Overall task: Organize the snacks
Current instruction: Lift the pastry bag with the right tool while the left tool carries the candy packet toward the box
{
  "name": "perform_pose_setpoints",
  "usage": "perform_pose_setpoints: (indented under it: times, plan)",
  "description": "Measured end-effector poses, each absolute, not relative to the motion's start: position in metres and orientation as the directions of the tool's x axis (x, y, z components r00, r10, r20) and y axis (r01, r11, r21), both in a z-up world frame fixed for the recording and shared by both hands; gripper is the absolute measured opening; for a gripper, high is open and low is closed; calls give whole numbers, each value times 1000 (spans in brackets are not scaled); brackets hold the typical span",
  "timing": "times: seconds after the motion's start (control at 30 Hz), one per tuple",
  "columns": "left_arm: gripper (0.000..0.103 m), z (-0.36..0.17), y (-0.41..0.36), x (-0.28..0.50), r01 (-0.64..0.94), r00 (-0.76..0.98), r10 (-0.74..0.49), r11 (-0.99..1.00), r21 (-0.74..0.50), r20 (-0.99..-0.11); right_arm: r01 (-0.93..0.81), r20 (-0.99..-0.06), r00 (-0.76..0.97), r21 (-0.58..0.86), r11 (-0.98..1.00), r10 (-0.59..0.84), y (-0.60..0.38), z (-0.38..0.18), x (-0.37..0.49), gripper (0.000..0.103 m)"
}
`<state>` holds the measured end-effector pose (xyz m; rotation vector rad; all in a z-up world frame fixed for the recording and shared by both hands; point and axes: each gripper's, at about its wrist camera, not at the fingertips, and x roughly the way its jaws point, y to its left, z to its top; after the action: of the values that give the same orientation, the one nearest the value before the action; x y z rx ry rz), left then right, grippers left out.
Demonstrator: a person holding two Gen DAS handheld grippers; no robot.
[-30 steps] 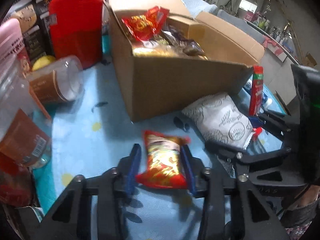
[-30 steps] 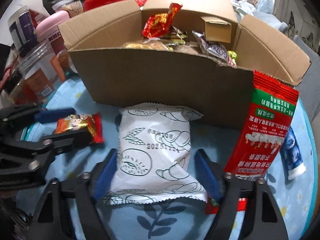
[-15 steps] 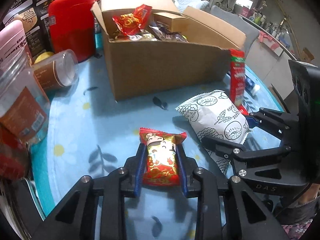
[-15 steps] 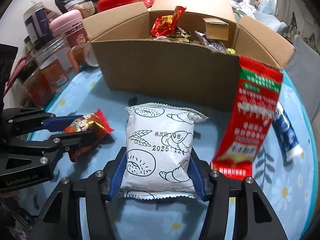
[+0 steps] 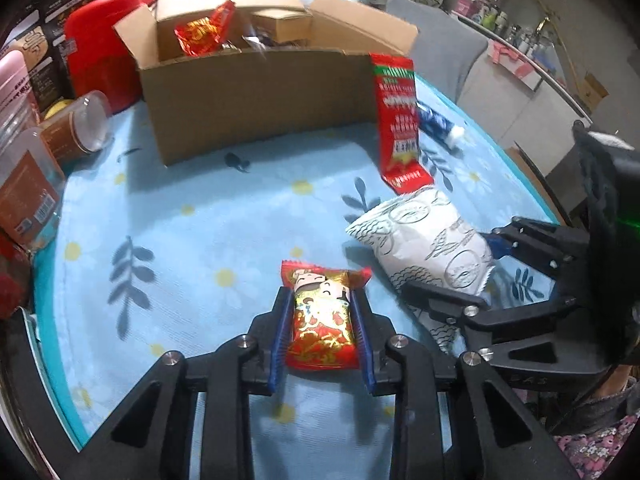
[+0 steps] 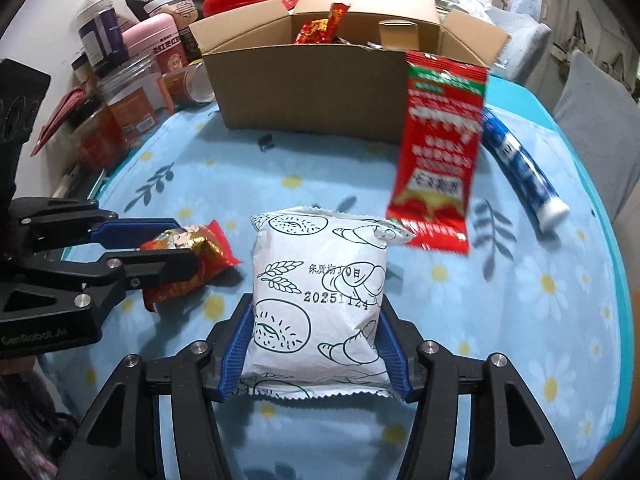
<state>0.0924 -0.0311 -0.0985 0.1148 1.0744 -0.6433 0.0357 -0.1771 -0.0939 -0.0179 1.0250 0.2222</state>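
Observation:
My left gripper (image 5: pixel 322 312) is shut on a small red and gold snack packet (image 5: pixel 322 320), held above the blue flowered cloth; it also shows in the right wrist view (image 6: pixel 188 256). My right gripper (image 6: pixel 316 320) is shut on a white bread bag (image 6: pixel 320 296) with croissant drawings, also seen in the left wrist view (image 5: pixel 428 240). A long red sachet (image 6: pixel 438 148) is blurred and hangs off the bag's right corner. The open cardboard box (image 6: pixel 320 84) with several snacks inside stands behind, also in the left wrist view (image 5: pixel 256 92).
A blue and white tube (image 6: pixel 520 168) lies right of the box. Jars, a pink canister (image 6: pixel 154 44), a red container (image 5: pixel 100 48) and dark pouches crowd the left side. A tipped clear jar (image 5: pixel 76 128) lies left of the box. The table edge (image 6: pixel 612 240) curves at right.
Both grippers closed on their packets and pulled back from the box, lifting them. The red sachet came away from the box and swings with the bread bag.

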Motion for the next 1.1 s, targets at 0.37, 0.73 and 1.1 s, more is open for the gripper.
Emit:
perform_pose_setpoints:
  times: [0.37, 0.73, 1.1]
  plan:
    - [35, -106, -37, 92, 561, 300, -410, 806, -188, -862, -169, -854, 500, 71, 983, 147, -179, -98, 33, 65]
    - [31, -106, -42, 88, 564, 344, -379, 815, -134, -859, -177, -836, 535, 29, 984, 122, -174, -98, 33, 58]
    - [30, -92, -37, 88, 550, 342, -415, 816, -179, -843, -191, -824, 529, 116, 975, 202, -181, -95, 27, 56]
